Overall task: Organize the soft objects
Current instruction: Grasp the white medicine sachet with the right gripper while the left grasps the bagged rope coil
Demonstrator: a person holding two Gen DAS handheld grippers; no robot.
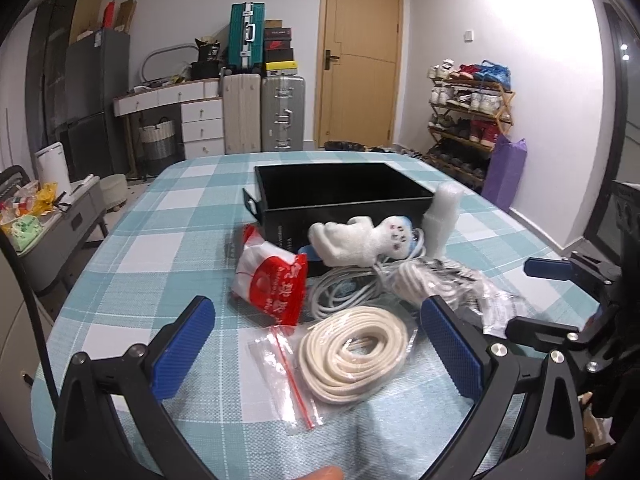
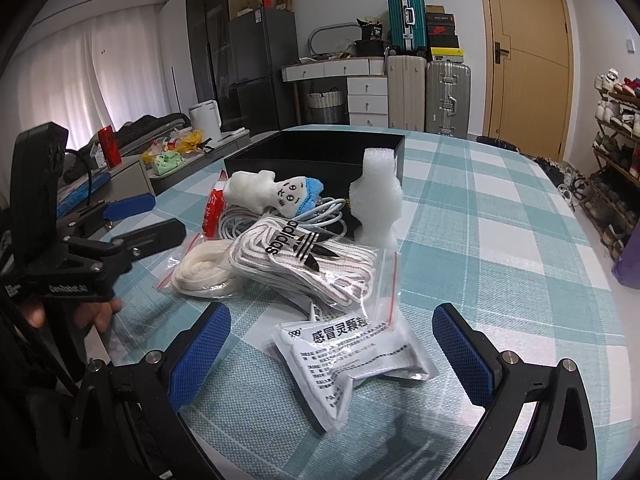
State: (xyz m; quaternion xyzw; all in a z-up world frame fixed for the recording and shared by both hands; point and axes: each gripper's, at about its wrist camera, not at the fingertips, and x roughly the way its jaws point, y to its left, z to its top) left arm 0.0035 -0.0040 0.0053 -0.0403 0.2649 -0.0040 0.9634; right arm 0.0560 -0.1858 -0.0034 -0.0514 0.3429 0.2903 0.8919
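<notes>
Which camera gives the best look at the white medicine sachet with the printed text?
The right wrist view: the sachet lies whole and close, between the open jaws, print readable. The left wrist view shows no clear sight of it, only crumpled packaging at the right.

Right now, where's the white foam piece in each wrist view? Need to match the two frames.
Left wrist: white foam piece stands right of centre, at the black box's near right corner, beside the plush toy.
Right wrist: foam piece stands upper centre, against the box's right front corner, behind the bagged adidas laces.
Shared landmark: the black box; the plush toy lies left of the foam in both.
</notes>
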